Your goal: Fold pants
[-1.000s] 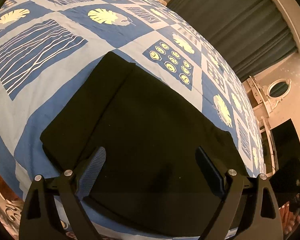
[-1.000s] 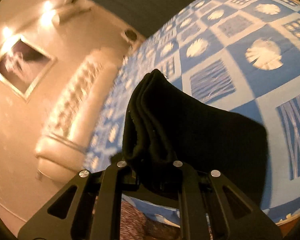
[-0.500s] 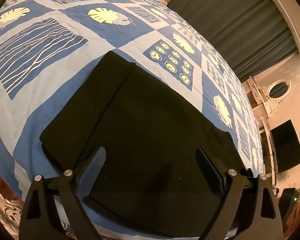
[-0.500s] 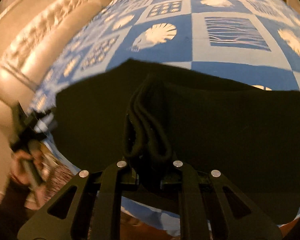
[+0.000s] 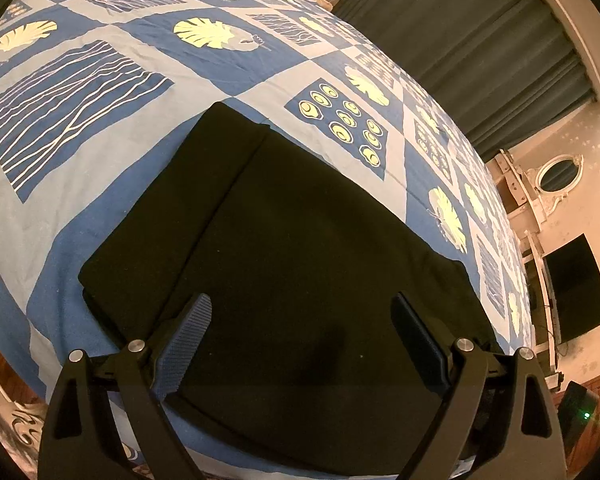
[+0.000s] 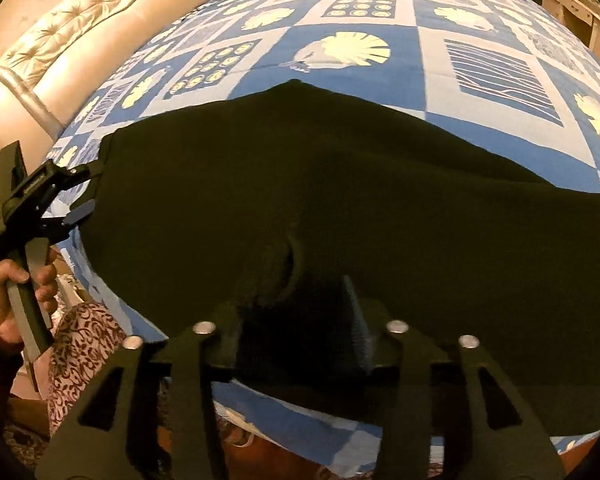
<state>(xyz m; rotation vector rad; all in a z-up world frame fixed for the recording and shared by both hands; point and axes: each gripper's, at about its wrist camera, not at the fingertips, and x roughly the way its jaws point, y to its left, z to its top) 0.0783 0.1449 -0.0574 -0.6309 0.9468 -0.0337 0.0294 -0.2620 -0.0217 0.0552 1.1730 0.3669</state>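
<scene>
Lying flat on the blue patterned bedspread, the black pants fill the middle of the left wrist view as a folded slab, with a narrower folded layer showing along its left side. That view alone shows the dark curtain at upper right, an oval mirror and a dark screen at the far right. The left gripper hangs over the near part of the pants with its jaws spread wide and nothing between its blue pads. The right wrist view alone shows a tufted headboard at upper left and, below it, a person's hand holding the left gripper at the left edge of the pants, jaws apart. At the bottom centre the right gripper has its jaws opening, a bunched hump of the black cloth lying between the fingers, no longer pinched; whether the pads touch the cloth cannot be told
</scene>
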